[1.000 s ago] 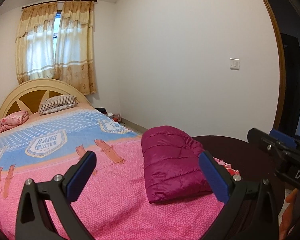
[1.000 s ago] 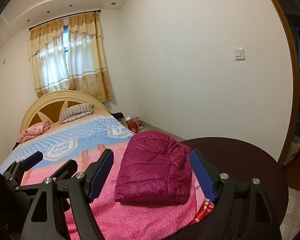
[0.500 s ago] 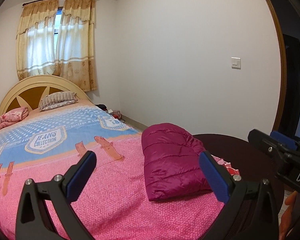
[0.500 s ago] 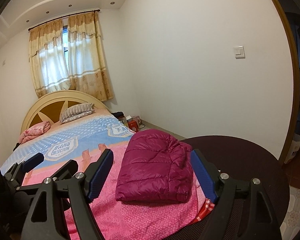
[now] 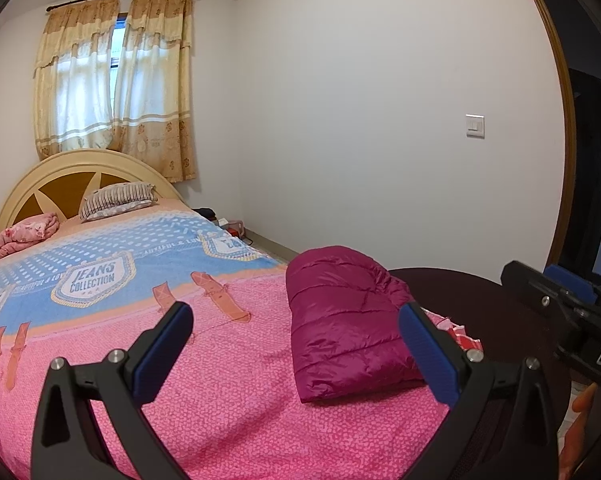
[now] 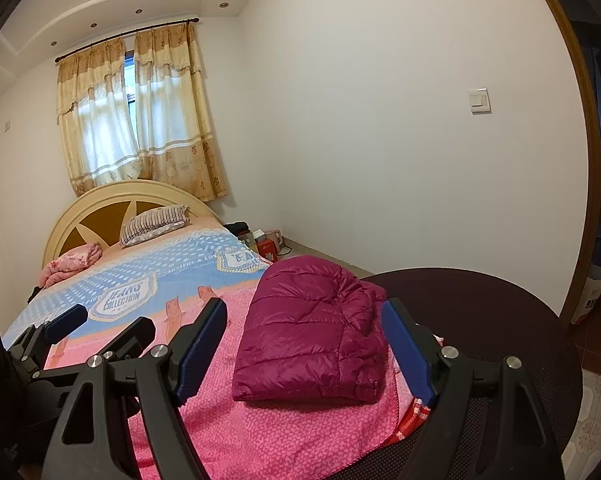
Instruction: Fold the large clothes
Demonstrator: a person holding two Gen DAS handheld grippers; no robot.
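Observation:
A magenta quilted puffer jacket lies folded into a compact rectangle on the pink end of the bed cover, near the bed's right edge. My left gripper is open above the cover, nothing between its blue pads; the jacket sits just inside its right finger. My right gripper is open too, held short of the jacket, which shows in the gap between its pads without being touched. The left gripper's fingers appear at the left of the right wrist view.
The bed runs back to a cream headboard with a striped pillow and a folded pink blanket. A dark round seat or table adjoins the bed at the right. Clutter sits on the floor by the wall; a doorway stands at the right.

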